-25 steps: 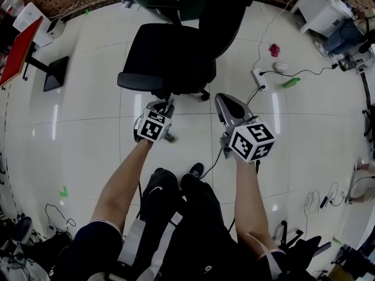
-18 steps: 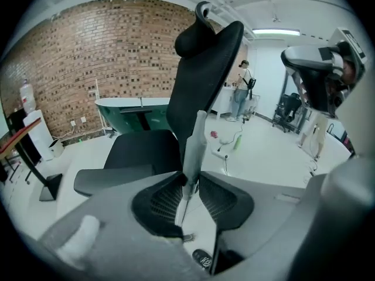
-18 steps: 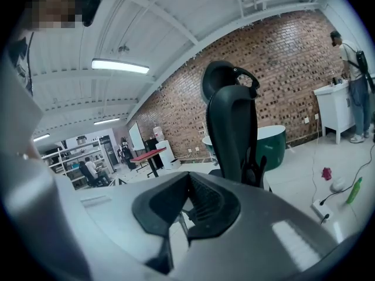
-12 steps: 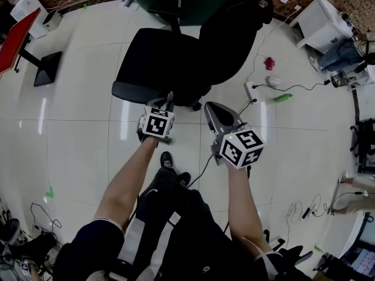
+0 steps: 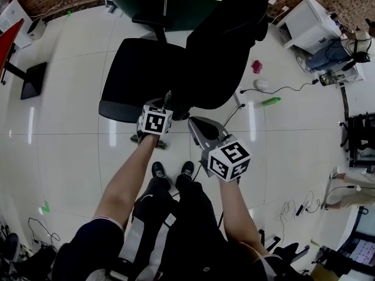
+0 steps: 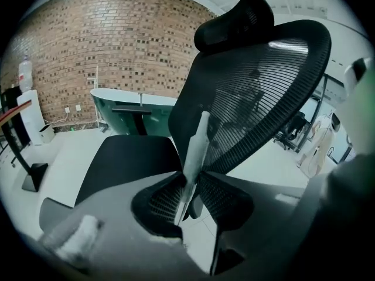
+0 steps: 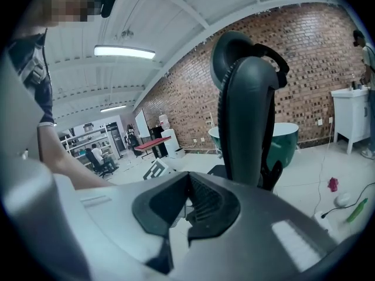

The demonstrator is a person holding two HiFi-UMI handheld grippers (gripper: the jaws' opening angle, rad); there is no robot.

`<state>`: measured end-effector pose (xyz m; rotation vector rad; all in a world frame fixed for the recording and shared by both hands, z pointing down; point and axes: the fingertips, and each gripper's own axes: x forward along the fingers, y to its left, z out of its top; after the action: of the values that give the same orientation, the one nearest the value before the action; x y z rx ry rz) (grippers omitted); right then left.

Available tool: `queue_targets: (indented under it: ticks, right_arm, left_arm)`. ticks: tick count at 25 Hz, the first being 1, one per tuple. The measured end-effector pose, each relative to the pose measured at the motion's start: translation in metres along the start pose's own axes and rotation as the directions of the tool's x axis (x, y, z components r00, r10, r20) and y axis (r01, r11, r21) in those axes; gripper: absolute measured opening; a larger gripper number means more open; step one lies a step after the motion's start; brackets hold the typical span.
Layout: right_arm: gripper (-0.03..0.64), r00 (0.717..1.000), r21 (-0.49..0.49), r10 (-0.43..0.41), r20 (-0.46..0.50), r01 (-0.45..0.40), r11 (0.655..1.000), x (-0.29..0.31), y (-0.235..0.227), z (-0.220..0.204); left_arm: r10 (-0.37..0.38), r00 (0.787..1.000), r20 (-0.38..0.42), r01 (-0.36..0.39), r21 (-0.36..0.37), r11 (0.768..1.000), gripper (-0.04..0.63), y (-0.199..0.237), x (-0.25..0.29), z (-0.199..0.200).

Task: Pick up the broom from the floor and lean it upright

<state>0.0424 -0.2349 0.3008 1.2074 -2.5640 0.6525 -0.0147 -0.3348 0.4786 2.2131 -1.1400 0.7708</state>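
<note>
My left gripper is shut on the pale grey broom handle, which runs up between its jaws in front of the black office chair. In the head view the thin handle rises past the gripper toward the chair seat, and the broom's head shows low by the floor, under my left hand. To the right, my right gripper is beside the chair. Its jaws meet at the tips with nothing between them, pointing at the chair's back.
A green round counter stands behind the chair. On the floor to the right lie a power strip with a cable, a green bottle and a pink object. A white cabinet is far right, a red table far left.
Both grippers and the person's feet have moved forward toward the chair. The left gripper kept the broom handle and rolled a little.
</note>
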Motion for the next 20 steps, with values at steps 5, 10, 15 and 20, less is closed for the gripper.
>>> queue_targets:
  ticks: [5, 10, 15, 20]
  right_arm:
    - [0.003, 0.999, 0.014, 0.027, -0.029, -0.027, 1.0, -0.004, -0.021, -0.005]
    - [0.003, 0.998, 0.022, 0.041, -0.051, -0.04, 0.999, -0.01, -0.042, -0.011]
    - [0.003, 0.996, 0.03, 0.059, -0.061, -0.057, 0.998, -0.01, -0.055, -0.012]
    - [0.003, 0.994, 0.025, 0.08, -0.072, -0.079, 0.997, -0.005, -0.057, -0.017]
  left_arm:
    - [0.025, 1.0, -0.008, -0.025, -0.018, 1.0, 0.097, 0.007, 0.027, 0.022]
    - [0.013, 1.0, 0.001, -0.013, -0.024, 1.0, 0.1, 0.013, 0.046, 0.034]
    - [-0.011, 1.0, 0.022, 0.011, -0.011, 1.0, 0.103, 0.007, 0.058, 0.037]
    - [-0.017, 0.998, 0.057, 0.017, -0.009, 1.0, 0.107, 0.002, 0.059, 0.037]
